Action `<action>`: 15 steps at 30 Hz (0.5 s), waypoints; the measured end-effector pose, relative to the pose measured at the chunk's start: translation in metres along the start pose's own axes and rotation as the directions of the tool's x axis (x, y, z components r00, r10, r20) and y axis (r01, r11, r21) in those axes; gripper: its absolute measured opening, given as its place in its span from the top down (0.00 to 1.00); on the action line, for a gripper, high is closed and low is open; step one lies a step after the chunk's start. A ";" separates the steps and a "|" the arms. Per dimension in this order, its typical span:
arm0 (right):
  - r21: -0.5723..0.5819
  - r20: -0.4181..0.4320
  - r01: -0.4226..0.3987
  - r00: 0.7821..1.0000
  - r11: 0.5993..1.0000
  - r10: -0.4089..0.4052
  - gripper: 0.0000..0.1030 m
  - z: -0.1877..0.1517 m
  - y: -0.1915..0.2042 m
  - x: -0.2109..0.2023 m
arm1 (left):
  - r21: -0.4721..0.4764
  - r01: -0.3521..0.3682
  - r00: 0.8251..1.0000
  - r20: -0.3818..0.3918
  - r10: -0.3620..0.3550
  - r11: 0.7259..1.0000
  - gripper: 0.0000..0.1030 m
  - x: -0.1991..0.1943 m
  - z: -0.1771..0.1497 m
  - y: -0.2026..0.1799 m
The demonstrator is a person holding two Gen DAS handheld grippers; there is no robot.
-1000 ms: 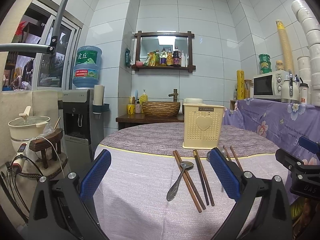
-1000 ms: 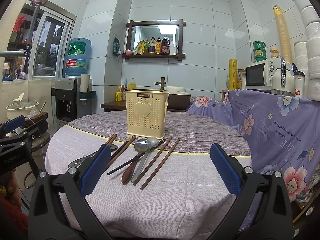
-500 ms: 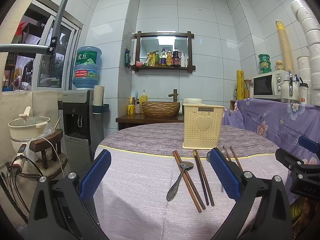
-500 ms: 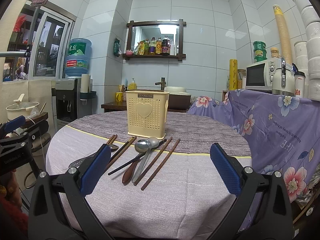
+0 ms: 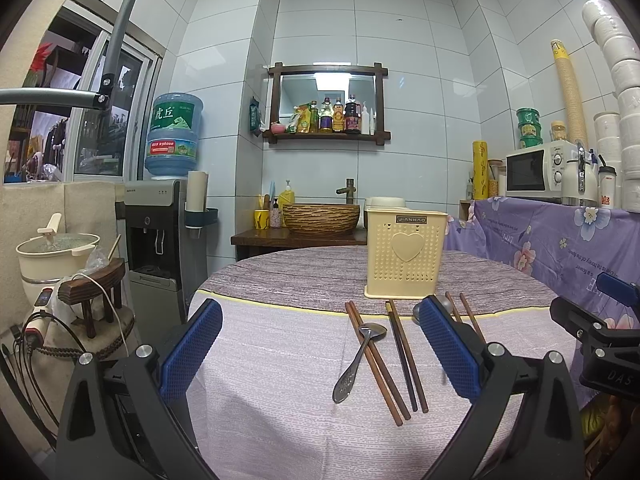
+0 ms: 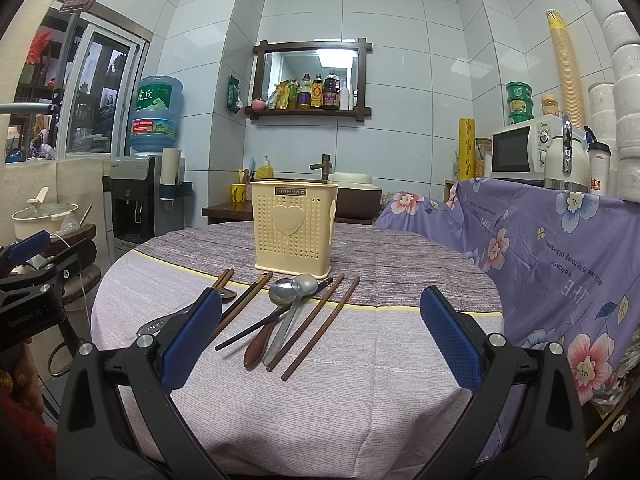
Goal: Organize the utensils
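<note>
Nothing has shifted since the earlier frames: both grippers hover at the near edge of the round counter (image 6: 400, 400), utensils untouched. Left gripper (image 5: 320, 344): jaws wide, holding nothing. Right gripper (image 6: 320, 332): jaws wide, likewise empty.

Cream holder (image 6: 294, 228) stands upright on the darker cloth band, heart side toward the cameras. Utensils lie flat just in front of it, long axes running roughly from the holder toward the near edge, fanned slightly.

Left wrist view: small metal spoon (image 5: 358, 354), bowl toward the holder, handle angled near-left, lying across a brown chopstick pair (image 5: 378, 364); a darker pair (image 5: 406, 360) just beside.

Right wrist view: steel spoon (image 6: 290, 312) and wooden-handled spoon (image 6: 264, 328), bowls touching near the holder; a black chopstick (image 6: 272, 316) crosses under them; two brown chopsticks (image 6: 320, 326) lie parallel to their right.
</note>
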State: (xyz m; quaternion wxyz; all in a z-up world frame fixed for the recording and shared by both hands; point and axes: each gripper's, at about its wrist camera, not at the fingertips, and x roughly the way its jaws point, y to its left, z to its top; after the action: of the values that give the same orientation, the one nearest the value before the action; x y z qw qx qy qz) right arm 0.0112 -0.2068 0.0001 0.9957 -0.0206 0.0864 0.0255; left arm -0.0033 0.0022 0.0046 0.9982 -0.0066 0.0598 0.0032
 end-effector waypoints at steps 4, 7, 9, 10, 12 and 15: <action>0.000 0.000 0.000 1.000 1.000 0.000 0.05 0.000 0.000 0.000 | -0.001 0.001 1.000 0.001 -0.001 1.000 0.05 0.000 0.000 0.000; 0.000 0.001 0.000 1.000 1.000 0.000 0.05 -0.001 0.000 0.000 | -0.001 0.000 1.000 0.000 0.000 1.000 0.05 -0.001 0.000 0.001; 0.001 0.001 -0.001 1.000 1.000 0.001 0.05 -0.001 -0.001 0.000 | -0.002 0.001 1.000 0.001 -0.001 1.000 0.05 0.000 0.000 0.001; 0.000 0.001 0.000 1.000 1.000 0.000 0.05 -0.001 0.000 0.000 | -0.001 0.001 1.000 0.002 -0.001 1.000 0.05 -0.001 0.000 0.001; -0.001 0.002 0.000 1.000 1.000 0.000 0.05 -0.001 0.000 0.000 | 0.000 0.001 1.000 0.001 -0.001 1.000 0.05 0.000 -0.001 0.000; -0.001 -0.001 -0.002 1.000 1.000 0.002 0.05 -0.001 -0.001 0.001 | -0.001 0.002 1.000 0.000 -0.002 1.000 0.05 0.000 0.000 0.001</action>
State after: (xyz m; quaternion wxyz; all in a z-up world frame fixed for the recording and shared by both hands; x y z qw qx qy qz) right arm 0.0118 -0.2079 -0.0011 0.9957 -0.0209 0.0868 0.0266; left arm -0.0038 0.0028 0.0045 0.9982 -0.0070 0.0599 0.0021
